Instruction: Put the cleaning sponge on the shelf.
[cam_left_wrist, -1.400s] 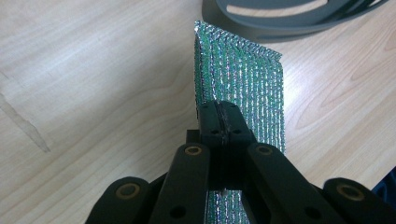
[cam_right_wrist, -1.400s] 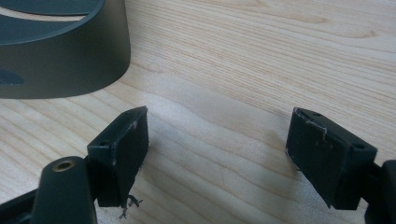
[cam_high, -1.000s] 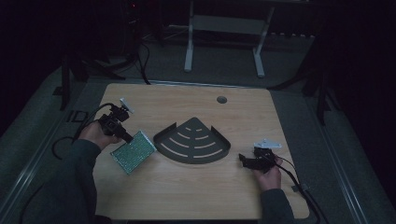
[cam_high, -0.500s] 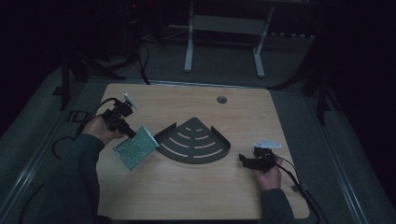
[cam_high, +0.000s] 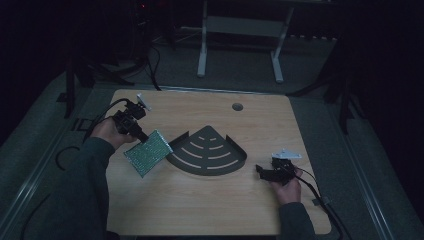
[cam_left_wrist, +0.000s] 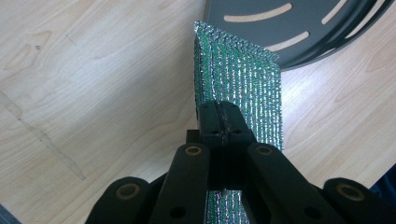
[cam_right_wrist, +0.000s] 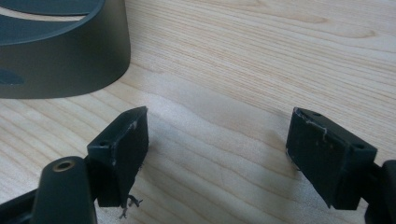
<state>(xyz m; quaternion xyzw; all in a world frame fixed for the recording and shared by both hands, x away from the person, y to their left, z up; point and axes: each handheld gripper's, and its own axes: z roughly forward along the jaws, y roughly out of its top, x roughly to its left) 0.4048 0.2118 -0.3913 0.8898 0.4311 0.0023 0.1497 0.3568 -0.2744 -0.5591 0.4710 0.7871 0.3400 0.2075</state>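
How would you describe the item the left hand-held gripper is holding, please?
On the wooden table, look left of the dark fan-shaped slotted tray in the middle. The left hand-held gripper is shut on a flat square scouring pad, the one glittery green-and-silver thing there.

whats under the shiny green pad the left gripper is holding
Under the shiny green mesh pad, clamped in the left gripper, lies bare light wooden table; its far corner reaches the dark grey fan-shaped slotted tray. Whatever sits directly beneath the pad is covered.
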